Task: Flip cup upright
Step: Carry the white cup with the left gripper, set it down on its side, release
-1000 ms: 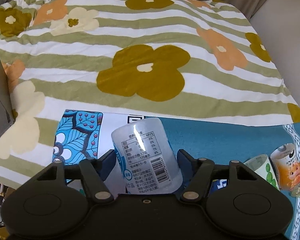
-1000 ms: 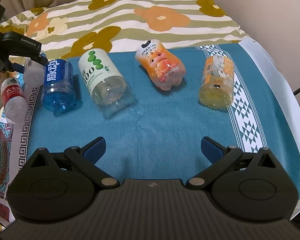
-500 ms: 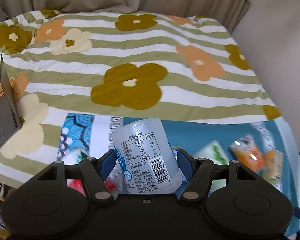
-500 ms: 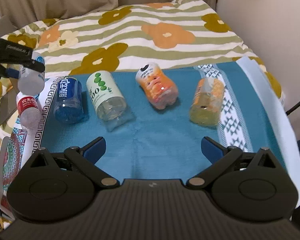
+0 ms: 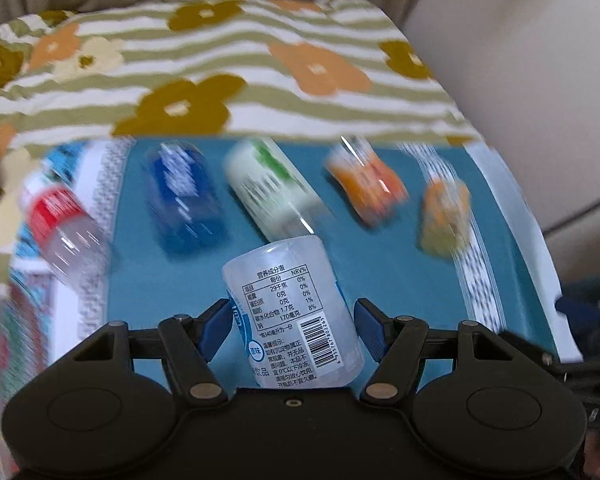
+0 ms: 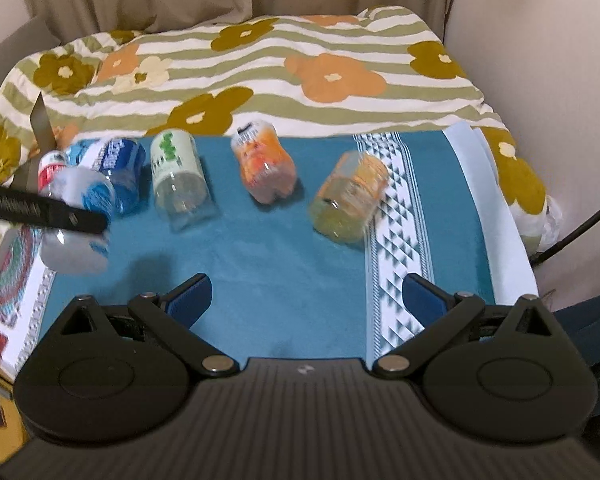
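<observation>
My left gripper (image 5: 292,326) is shut on a clear white-labelled bottle (image 5: 290,308), held in the air above the blue cloth (image 5: 380,264); the same bottle shows blurred in the right wrist view (image 6: 78,220) under the left gripper's black finger (image 6: 44,212). Several bottles lie on their sides in a row: red-labelled (image 5: 60,224), blue (image 5: 184,196), green-and-white (image 5: 272,192), orange (image 5: 366,190) and yellow-orange (image 5: 444,218). My right gripper (image 6: 306,300) is open and empty above the cloth's near edge.
A flowered striped blanket (image 6: 260,68) covers the bed behind the cloth. A wall (image 6: 540,40) stands close on the right. A patterned mat edge (image 6: 12,280) lies at the left. A dark cable (image 6: 580,228) hangs at the right.
My left gripper has swung with the bottle from the left mat edge to over the blue cloth, bringing the row of bottles into view. The right gripper has drawn back and risen.
</observation>
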Demonstrator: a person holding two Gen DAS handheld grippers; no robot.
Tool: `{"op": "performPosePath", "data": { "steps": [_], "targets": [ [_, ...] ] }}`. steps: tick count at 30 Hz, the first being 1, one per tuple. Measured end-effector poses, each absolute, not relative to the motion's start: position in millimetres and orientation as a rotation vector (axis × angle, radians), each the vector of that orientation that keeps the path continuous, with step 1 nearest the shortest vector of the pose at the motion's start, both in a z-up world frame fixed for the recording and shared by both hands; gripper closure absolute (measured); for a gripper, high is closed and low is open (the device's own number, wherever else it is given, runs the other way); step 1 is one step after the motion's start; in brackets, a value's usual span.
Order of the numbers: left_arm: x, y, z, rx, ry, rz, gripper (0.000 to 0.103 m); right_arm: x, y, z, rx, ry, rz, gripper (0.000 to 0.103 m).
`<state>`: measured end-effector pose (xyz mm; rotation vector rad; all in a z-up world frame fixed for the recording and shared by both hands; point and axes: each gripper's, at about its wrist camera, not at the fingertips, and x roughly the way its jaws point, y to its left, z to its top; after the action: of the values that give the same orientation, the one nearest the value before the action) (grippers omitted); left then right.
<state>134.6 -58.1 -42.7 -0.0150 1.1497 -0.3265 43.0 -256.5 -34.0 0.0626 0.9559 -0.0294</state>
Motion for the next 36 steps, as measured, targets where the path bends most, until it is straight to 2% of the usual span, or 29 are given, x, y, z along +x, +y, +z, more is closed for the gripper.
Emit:
{"op": "performPosePath", "data": {
  "steps": [11, 24, 27, 29, 36],
  "targets": [
    [97, -109, -112, 0.039, 1.235, -0.395, 0.031, 7, -286, -66, 0.032, 1.013, -0.018, 0.0],
    [93, -117, -121, 0.074, 1.179, -0.388, 0.029, -6, -293, -76, 0.055, 1.026, -0.018, 0.0],
    [92, -119, -121, 0.097, 1.172, -0.384, 0.02, -6, -293, -74, 0.059, 1.021, -0.021, 0.0],
    [92, -119, -120, 0.106, 1.159, -0.378, 0.007, -6, -293, -73, 0.062, 1.017, -0.023, 0.0],
    [88, -112, -107, 0.093, 1.143, -0.366, 0.006, -3, -292, -63, 0.058, 1.007, -0.032, 0.0]
  ]
}}
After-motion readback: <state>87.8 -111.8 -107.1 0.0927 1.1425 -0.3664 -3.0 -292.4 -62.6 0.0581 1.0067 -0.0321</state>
